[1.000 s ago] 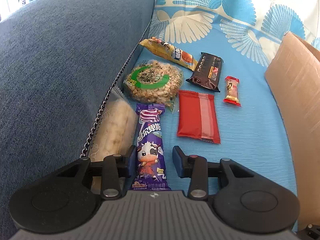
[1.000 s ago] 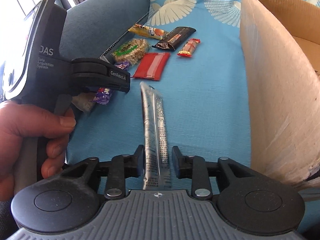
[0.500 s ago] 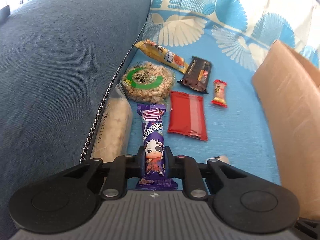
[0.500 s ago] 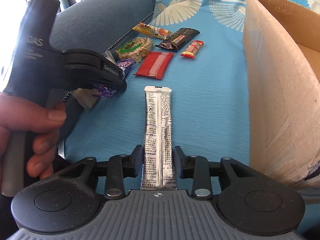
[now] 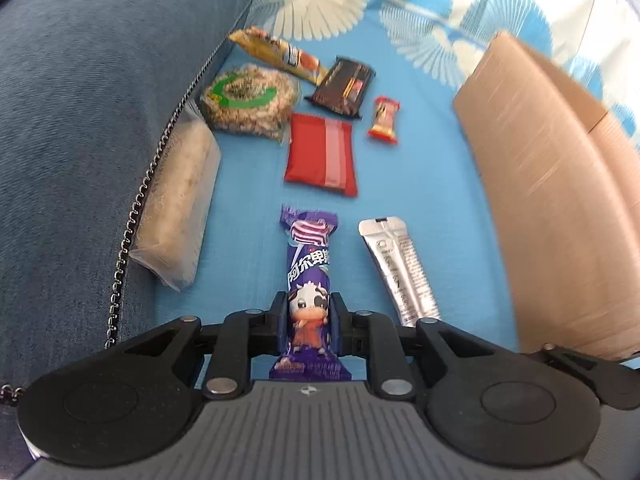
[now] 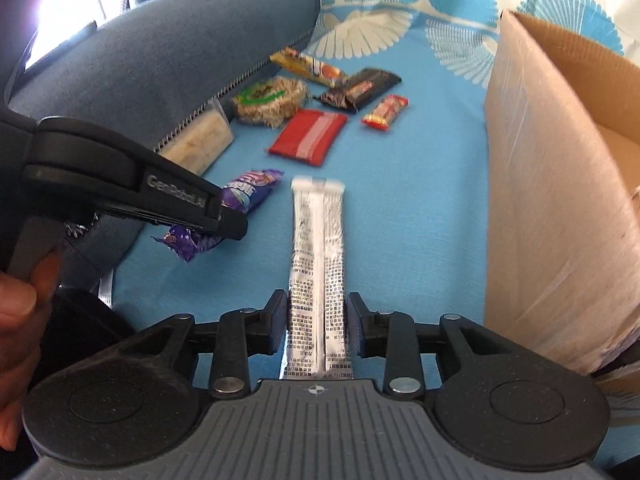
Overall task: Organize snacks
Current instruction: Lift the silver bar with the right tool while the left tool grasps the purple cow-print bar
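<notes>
Since a second ago, the left gripper [image 5: 308, 316] has closed on the purple cow-print candy bar [image 5: 309, 280] and lifted it off the blue patterned cover [image 5: 248, 184], away from the round cereal snack [image 5: 250, 100] it lay against. Farthest left, a blue cushion [image 5: 88, 100] runs along the edge, with a clear-wrapped pale bar [image 5: 180, 204] tucked beside its zipper. Next come the cereal snack and, behind it, a yellow bar [image 5: 276, 54]. A red packet [image 5: 322, 154], a dark brown packet [image 5: 342, 86] and a small red candy [image 5: 384, 120] lie close together. In the right wrist view, a person's hand [image 6: 18, 300] grips the left tool's handle. The right gripper [image 6: 317, 322] holds the silver sachet [image 6: 318, 256] between its fingers, above the cover. A cardboard box [image 6: 560, 184] stands at the far right, flaps open.
</notes>
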Motion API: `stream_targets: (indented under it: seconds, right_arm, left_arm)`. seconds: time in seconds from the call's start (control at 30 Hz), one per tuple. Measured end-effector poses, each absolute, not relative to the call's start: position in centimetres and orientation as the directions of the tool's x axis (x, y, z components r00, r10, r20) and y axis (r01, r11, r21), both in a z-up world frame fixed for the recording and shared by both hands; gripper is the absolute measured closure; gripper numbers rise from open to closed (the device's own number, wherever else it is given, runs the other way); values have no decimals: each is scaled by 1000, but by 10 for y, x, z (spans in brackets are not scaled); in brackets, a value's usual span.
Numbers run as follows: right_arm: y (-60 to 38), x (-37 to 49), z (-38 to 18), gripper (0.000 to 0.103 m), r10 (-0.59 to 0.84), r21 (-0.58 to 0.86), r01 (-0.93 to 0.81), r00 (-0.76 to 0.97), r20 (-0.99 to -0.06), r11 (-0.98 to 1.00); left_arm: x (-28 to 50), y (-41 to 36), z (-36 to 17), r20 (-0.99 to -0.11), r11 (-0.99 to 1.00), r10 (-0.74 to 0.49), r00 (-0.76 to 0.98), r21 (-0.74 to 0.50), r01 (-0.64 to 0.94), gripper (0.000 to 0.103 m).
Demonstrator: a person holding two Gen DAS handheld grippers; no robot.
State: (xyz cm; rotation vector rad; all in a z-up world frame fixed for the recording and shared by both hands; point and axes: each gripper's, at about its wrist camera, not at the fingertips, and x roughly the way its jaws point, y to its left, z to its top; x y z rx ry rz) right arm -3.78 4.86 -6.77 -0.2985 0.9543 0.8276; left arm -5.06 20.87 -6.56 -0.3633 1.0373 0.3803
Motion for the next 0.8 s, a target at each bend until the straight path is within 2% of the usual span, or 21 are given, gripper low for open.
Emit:
stream_targets:
  seconds: [0.23, 0.5, 0.53, 0.6, 0.8]
  right_arm:
    - [50, -37, -74, 62, 494, 122, -735, 314, -811, 668]
    - [56, -41, -77, 60, 485, 58, -765, 345, -803, 641]
    - [57, -42, -77, 60, 481, 40, -772, 353, -802, 634]
    - [58, -46, -77, 70, 481, 16, -785, 363, -798, 619]
    - [56, -49, -71, 76, 485, -2, -774, 398, -779, 633]
  left_arm:
    - [-48, 205, -71, -882, 891, 143, 449, -83, -446, 72]
    - [-48, 207, -70, -880, 884, 135, 455, -100, -456, 73]
    - [-47, 206, -70, -880, 884, 139, 454, -97, -457, 74]
    - [-47, 206, -70, -879, 883, 150, 453, -87, -461, 80]
    - [-49, 207, -68, -871, 882, 152, 467, -94, -462, 85]
